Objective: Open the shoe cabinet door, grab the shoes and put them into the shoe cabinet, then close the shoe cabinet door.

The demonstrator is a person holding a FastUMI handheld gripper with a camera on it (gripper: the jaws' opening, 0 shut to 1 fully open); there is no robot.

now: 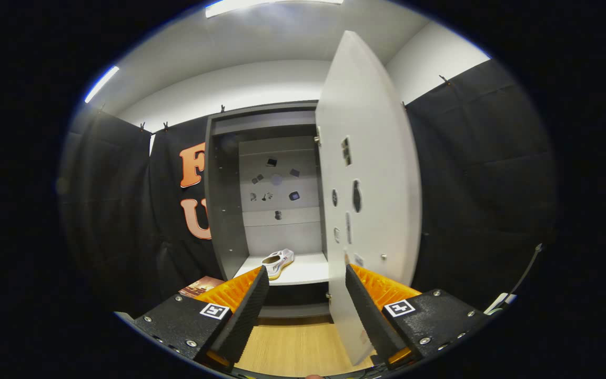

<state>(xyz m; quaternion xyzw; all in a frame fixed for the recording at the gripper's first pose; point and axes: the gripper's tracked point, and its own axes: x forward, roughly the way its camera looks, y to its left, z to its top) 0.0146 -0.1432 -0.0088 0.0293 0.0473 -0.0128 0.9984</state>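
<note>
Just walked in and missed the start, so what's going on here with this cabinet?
A person is holding a handheld gripper facing a grey shoe cabinet. Its fingers are spread open with nothing between them. The cabinet door is swung open, its edge standing close to one finger. A light-coloured shoe already sits on the shelf inside, beyond the fingers. From how things lie, the shoe is stowed and the door is not yet closed, so closing it looks like what remains.

The open cabinet door is hiding the cabinet's right side. The left finger of the tongs is covering the shoe's near end. Small items on the back panel are showing too tiny to identify.
</note>
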